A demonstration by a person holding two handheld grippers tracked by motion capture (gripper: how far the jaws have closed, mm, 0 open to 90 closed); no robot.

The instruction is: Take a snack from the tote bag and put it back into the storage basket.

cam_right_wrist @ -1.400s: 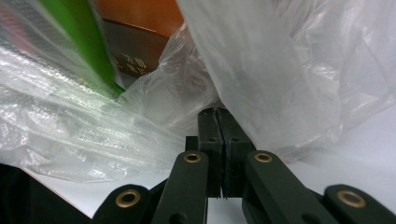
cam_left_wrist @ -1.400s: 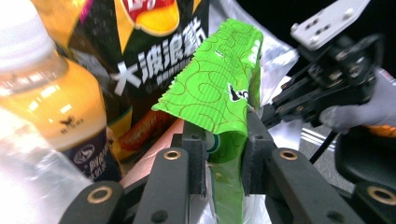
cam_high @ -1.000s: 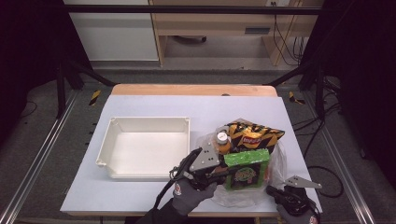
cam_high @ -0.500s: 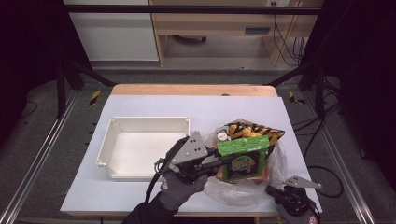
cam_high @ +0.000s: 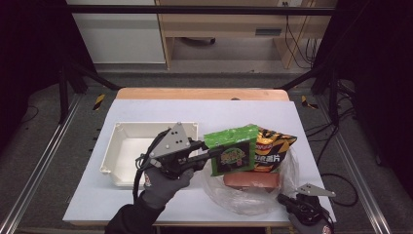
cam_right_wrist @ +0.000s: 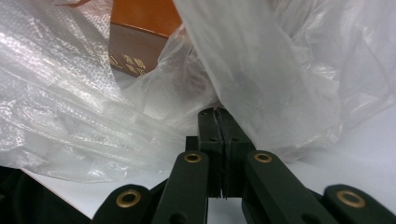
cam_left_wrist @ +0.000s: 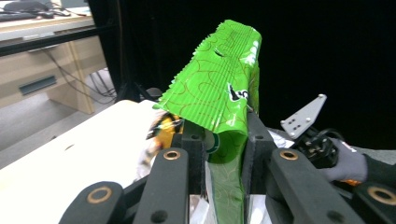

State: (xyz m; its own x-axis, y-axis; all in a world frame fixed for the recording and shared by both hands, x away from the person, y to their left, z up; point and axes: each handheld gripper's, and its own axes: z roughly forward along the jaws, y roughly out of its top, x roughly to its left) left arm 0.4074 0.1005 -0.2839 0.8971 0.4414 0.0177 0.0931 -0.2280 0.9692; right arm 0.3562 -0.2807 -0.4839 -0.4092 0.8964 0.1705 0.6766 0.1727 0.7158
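Since it left the clear bag, green packet higher, clamped in left gripper.

Left hand-held gripper clamping crinkled green snack bag, white table beneath, other gloved hand beyond

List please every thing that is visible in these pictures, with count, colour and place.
green snack packet: one, bright green, lifted above the table in the left claw.
striped snack bag: one, black and orange, behind the green packet.
box: one, orange-brown, inside the plastic bag.
plastic bag: one, clear, front right of the table.
tray: one, white, left half of the table.
table: one, white top with a wooden far edge.
left claw: one, black, shut on the green packet.
right claw: one, black, jaws pressed together at the plastic bag's edge.
gloved hands: two, grey, at the near edge.
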